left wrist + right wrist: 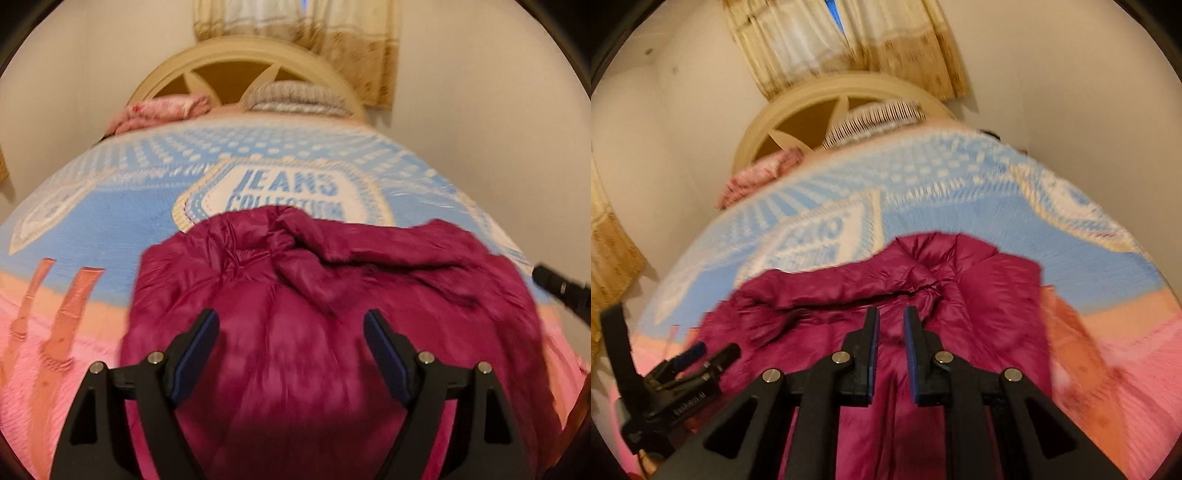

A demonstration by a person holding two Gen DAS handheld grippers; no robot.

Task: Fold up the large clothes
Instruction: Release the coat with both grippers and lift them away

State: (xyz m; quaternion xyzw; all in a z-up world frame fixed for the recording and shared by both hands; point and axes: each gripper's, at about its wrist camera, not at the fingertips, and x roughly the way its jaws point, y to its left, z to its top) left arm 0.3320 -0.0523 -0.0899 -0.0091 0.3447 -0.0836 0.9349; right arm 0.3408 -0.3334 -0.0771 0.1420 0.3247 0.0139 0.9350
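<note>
A magenta puffer jacket (332, 266) (979, 295) lies crumpled on the bed's near half, its collar bunched toward the far side. My left gripper (291, 315) hovers above the jacket's near part, jaws wide open with nothing between them. It also shows at the lower left of the right wrist view as the left gripper (714, 350), beside the jacket's left edge. My right gripper (891, 310) hangs over the jacket's middle, jaws drawn almost together with a thin empty slit. Its tip, the right gripper (554, 286), pokes in at the right edge of the left wrist view.
The jacket rests on a blue, white and pink bedspread (110, 221) (960, 206). At the far end stand a cream arched headboard (229, 62), a pink pillow (162, 110) and a grey pillow (295, 96). Beige curtains (849, 40) hang behind; walls flank the bed.
</note>
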